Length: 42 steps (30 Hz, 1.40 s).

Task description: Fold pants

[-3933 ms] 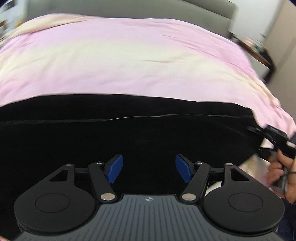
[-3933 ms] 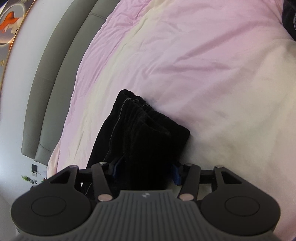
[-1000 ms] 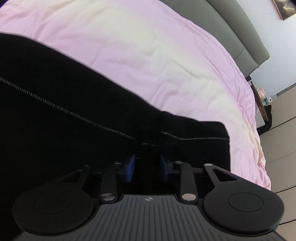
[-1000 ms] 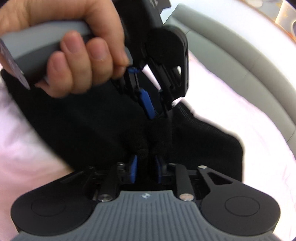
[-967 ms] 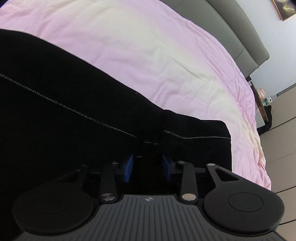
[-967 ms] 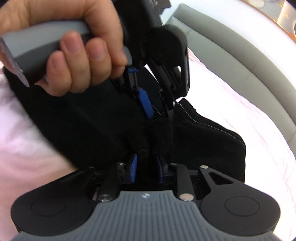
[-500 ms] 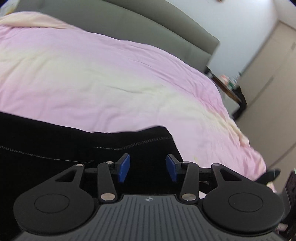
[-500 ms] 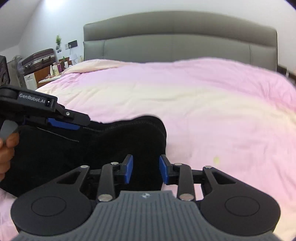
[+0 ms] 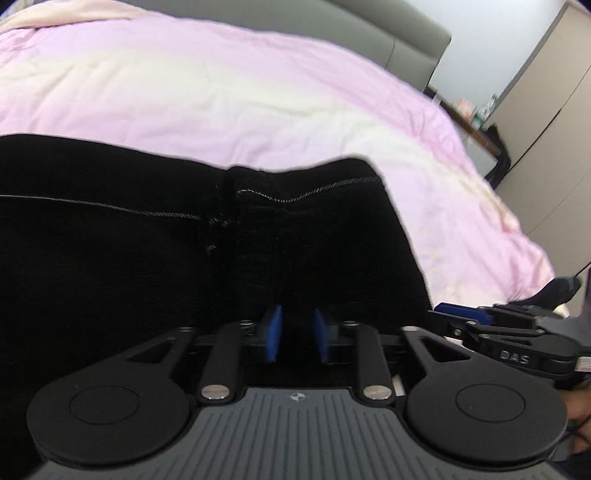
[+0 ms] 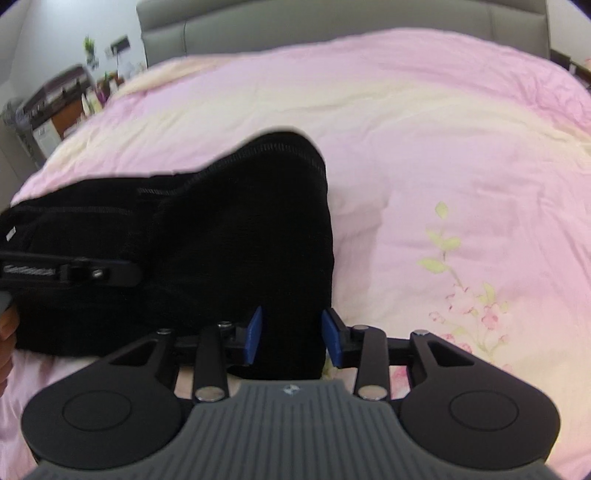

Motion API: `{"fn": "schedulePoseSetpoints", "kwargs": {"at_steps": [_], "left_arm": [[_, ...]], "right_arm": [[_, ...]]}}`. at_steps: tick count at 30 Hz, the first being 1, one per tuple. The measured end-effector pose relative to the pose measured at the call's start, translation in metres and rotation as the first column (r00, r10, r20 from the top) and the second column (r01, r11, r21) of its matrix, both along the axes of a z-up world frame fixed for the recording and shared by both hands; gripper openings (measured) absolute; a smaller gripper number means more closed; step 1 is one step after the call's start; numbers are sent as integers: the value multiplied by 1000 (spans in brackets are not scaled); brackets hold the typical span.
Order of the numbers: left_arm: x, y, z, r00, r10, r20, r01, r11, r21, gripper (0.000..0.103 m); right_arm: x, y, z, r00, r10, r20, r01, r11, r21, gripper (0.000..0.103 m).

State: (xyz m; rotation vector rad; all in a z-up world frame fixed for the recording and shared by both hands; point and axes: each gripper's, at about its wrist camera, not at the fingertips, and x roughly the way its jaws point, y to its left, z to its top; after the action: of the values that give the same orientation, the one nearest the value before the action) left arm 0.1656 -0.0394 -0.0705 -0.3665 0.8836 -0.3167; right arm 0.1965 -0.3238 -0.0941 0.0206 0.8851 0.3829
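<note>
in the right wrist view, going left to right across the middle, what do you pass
left gripper → black pants → pink duvet → flower print

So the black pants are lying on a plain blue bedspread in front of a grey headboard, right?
Not quite. The bedspread is pink fading to cream, with a small flower print near the right gripper, not plain blue. The right wrist view shows this best. The rest holds: the black pants lie on it, in front of the grey headboard.
</note>
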Motion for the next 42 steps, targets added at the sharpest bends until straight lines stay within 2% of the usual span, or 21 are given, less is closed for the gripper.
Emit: {"fn": "schedulePoseSetpoints", "kwargs": {"at_steps": [2, 4, 7, 9, 11, 12, 15, 17, 18, 20, 22, 23, 24, 27, 29, 32, 35, 37, 39, 42], "left_arm": [[-19, 23, 16, 997, 56, 50, -56, 998, -2, 85], [-40, 53, 29, 987, 121, 105, -122, 993, -2, 88], [-54, 109, 39, 965, 256, 63, -256, 967, -6, 91], [-65, 157, 38, 917, 398, -2, -398, 917, -16, 92], [-80, 204, 36, 852, 523, -27, -523, 850, -54, 92], [-87, 224, 35, 817, 575, -39, -577, 815, -62, 92], [-101, 277, 31, 731, 680, -62, -682, 730, -45, 92], [-112, 307, 29, 687, 723, -75, -726, 686, -42, 92], [-120, 323, 25, 662, 745, -84, -749, 659, -65, 91], [-138, 342, 17, 652, 754, -83, -756, 638, -149, 90], [-148, 351, 12, 684, 728, -52, -720, 661, -210, 88], [-154, 354, 11, 693, 720, -35, -705, 668, -237, 86], [-158, 356, 10, 692, 722, -18, -701, 665, -256, 86], [-169, 361, 16, 677, 735, 43, -700, 660, -272, 87], [-180, 367, 18, 663, 746, 64, -700, 647, -302, 90], [-178, 379, 8, 660, 751, 20, -708, 630, -320, 90], [-184, 384, -2, 642, 767, -2, -715, 597, -364, 86], [-188, 383, -1, 622, 783, 5, -721, 575, -387, 86], [-193, 377, 2, 606, 795, 31, -726, 569, -386, 88], [-196, 370, 10, 582, 809, 80, -749, 571, -336, 89]], "right_arm": [[-18, 3, 12, 997, -8, 74, 7, 1000, 12, 34], [-32, 8, 16, 993, -6, 119, 2, 999, 34, 34], [-48, 23, 21, 988, -6, 157, -7, 997, 80, 34], [-57, 36, 21, 986, -11, 164, -8, 993, 116, 36], [-62, 63, 24, 986, -5, 166, -17, 991, 131, 47], [-65, 74, 24, 985, 7, 172, -29, 991, 128, 49], [-78, 117, 30, 971, 69, 227, -90, 993, 81, 55], [-85, 149, 34, 957, 115, 266, -133, 990, 53, 71], [-88, 166, 36, 949, 139, 282, -157, 987, 42, 73], [-89, 200, 39, 939, 184, 290, -203, 978, 38, 74], [-86, 233, 39, 935, 212, 284, -236, 971, 51, 74], [-83, 249, 38, 934, 223, 280, -249, 967, 58, 74], [-81, 264, 39, 932, 237, 275, -263, 963, 62, 73], [-70, 317, 37, 925, 290, 244, -312, 949, 55, 69], [-62, 353, 33, 916, 340, 213, -356, 934, 39, 44], [-56, 398, 25, 900, 388, 198, -399, 917, 15, 32], [-53, 437, 5, 894, 424, 145, -431, 902, 22, 31], [-55, 460, -23, 886, 459, 58, -458, 888, -26, 33], [-64, 470, -42, 871, 482, 97, -473, 875, -103, 34], [-66, 464, -41, 879, 465, 106, -460, 885, -67, 34]]}}
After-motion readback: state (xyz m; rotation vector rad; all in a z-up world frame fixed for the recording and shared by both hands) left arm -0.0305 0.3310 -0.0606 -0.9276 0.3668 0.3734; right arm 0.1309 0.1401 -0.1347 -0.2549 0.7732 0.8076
